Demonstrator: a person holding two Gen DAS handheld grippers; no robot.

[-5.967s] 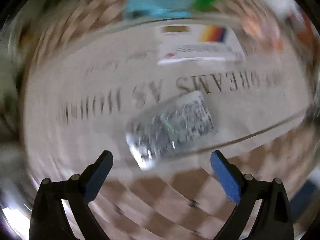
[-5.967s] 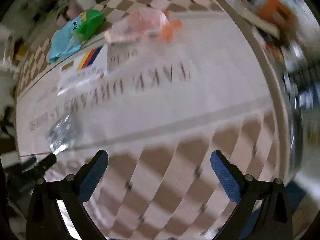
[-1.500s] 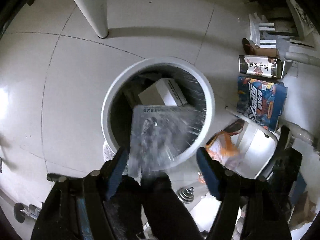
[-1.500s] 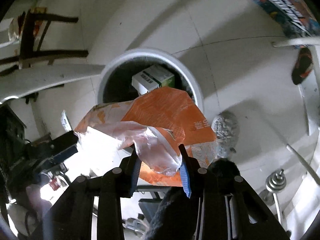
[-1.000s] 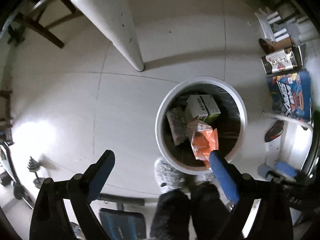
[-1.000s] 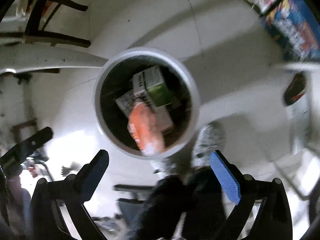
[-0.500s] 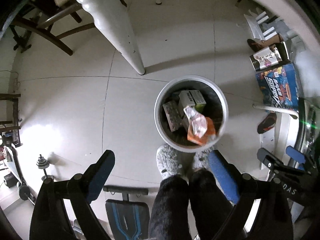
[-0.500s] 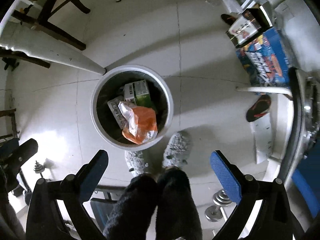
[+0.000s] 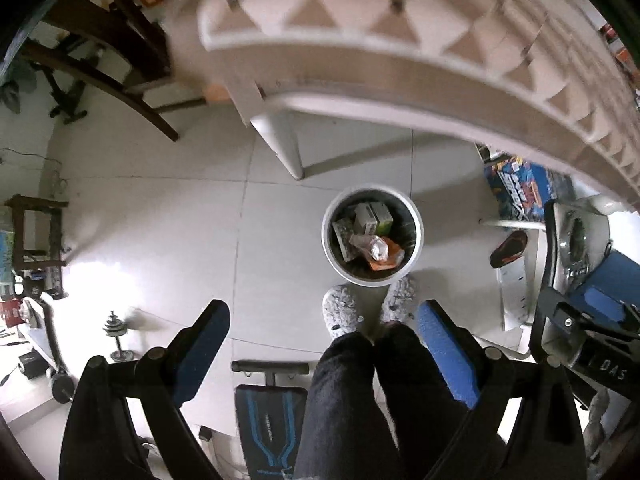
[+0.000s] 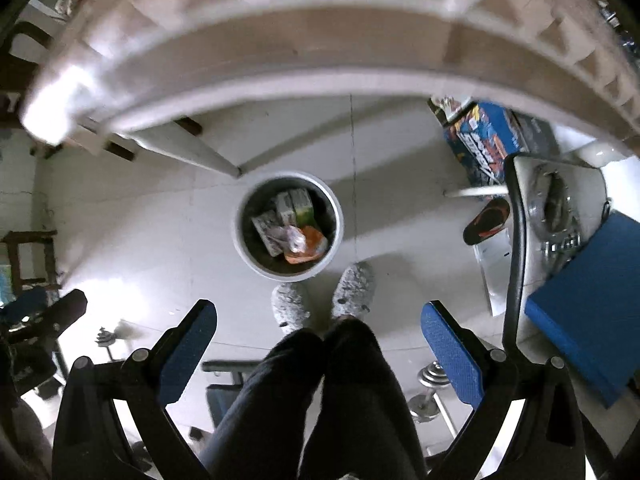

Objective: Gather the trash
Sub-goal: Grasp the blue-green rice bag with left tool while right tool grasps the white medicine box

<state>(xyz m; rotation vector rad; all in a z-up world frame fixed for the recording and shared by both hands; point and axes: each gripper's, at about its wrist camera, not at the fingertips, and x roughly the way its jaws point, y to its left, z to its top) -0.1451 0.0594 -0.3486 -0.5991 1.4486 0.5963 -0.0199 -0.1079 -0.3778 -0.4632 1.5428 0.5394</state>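
Both tools hang spread and empty over the floor: the left tool (image 9: 322,338) and the right tool (image 10: 319,334). Only the left view shows "DAS" on the other tool's body. Beyond the slippers (image 10: 354,290), the white bin (image 10: 338,216) holds a green carton (image 10: 302,202), an orange bag (image 10: 310,246) and clear wrappers (image 10: 294,239). Farther off is the worktop edge (image 9: 400,76).

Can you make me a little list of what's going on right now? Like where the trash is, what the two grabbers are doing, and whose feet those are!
bin: white round bin on the tiled floor, beside a table leg
trash in bin: orange wrapper, clear plastic bag, small boxes
left gripper: open, holding nothing
right gripper: open, holding nothing
feet: the person's grey slippers, just in front of the bin
above: edge of the table, blurred
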